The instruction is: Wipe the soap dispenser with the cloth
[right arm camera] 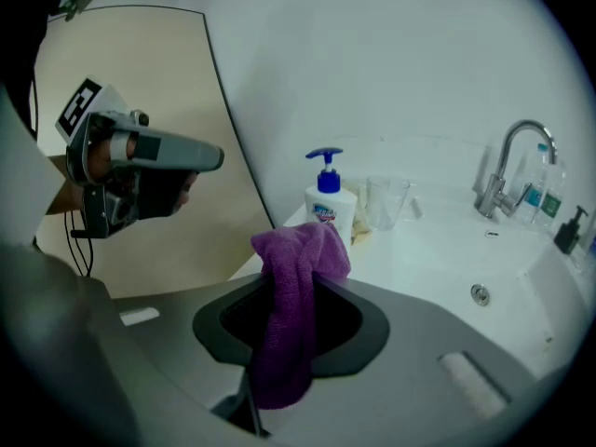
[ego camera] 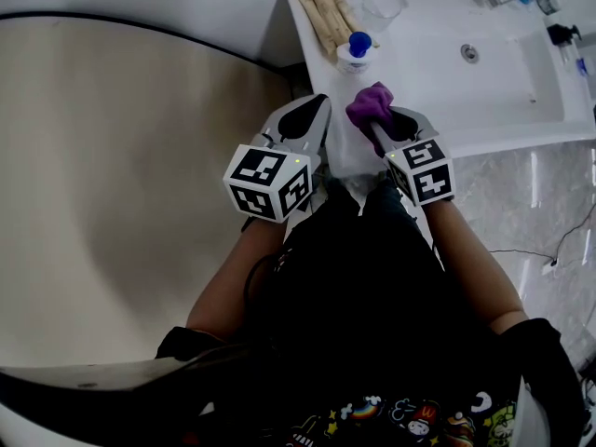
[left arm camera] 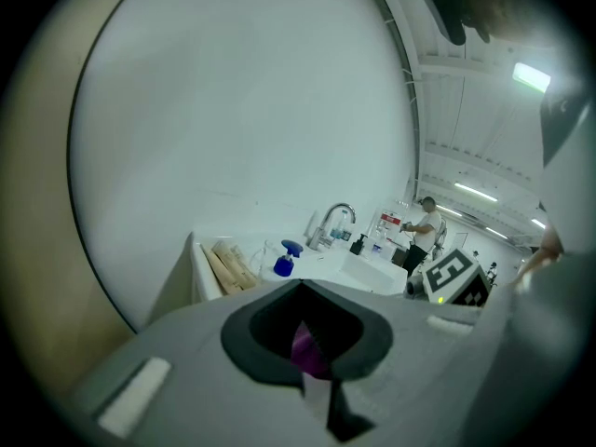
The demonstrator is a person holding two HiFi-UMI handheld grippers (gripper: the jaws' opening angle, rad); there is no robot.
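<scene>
The soap dispenser (ego camera: 355, 52), a white bottle with a blue pump, stands on the white counter (ego camera: 438, 110) near its left end. It also shows in the right gripper view as the soap dispenser (right arm camera: 328, 203) and, small, in the left gripper view as the soap dispenser (left arm camera: 284, 261). My right gripper (ego camera: 380, 124) is shut on a purple cloth (ego camera: 370, 105), bunched just short of the bottle. In its own view the right gripper (right arm camera: 293, 319) has the cloth (right arm camera: 289, 287) draped out of its jaws. My left gripper (ego camera: 312, 112) is beside it, off the counter's left corner. In its own view the left gripper (left arm camera: 303, 329) looks shut, with a purple sliver in the gap.
Beige sticks (ego camera: 326, 17) and a clear glass (ego camera: 382, 3) lie behind the bottle. The sink basin (ego camera: 484, 59) and faucet (right arm camera: 507, 161) are to the right, with small bottles (right arm camera: 549, 194) by the tap. A beige curved surface (ego camera: 121, 156) fills the left. A person (left arm camera: 428, 226) stands far off.
</scene>
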